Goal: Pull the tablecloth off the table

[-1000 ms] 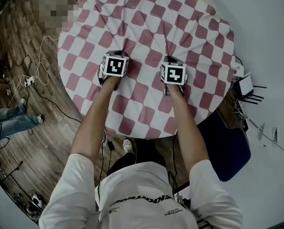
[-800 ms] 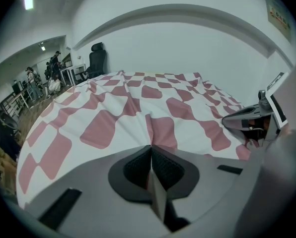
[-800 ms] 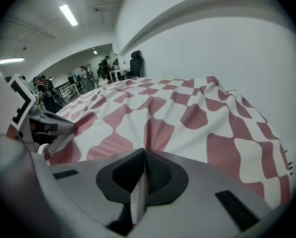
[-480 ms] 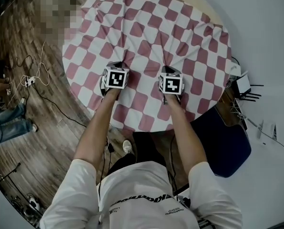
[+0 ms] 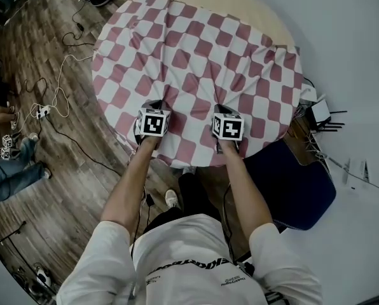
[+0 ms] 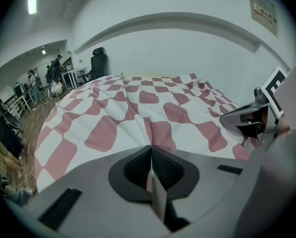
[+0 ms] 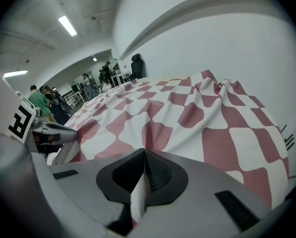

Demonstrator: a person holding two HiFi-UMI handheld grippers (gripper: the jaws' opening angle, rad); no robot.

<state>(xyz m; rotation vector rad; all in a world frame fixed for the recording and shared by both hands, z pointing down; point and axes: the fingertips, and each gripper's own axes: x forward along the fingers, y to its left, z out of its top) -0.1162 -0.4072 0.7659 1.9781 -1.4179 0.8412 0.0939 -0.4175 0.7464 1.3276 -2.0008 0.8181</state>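
Floor: dark wood planks, showing to the left of the worktop and below its near edge.
Worktop: round and pale tan, bare only in a crescent along the far edge.
Tablecloth: red and white checks, spread over most of the worktop, with the hem hanging past the near and right edges. Gathered into radiating folds at two spots by the near edge, and wrinkled at the far right corner.
Seat: dark blue, on the floor just off the worktop's near right edge.
Left gripper: at the near edge, left of its twin, marker cube facing up. Jaws pressed together on a pinched fold of tablecloth, the cloth running on between the pads.
Right gripper: beside the left one and level with it at the near edge. Jaws clamped narrow on a white fold of the tablecloth.
Router: white with dark antennas, off the worktop's right edge.
Cables: loose loops on the floor at the left.
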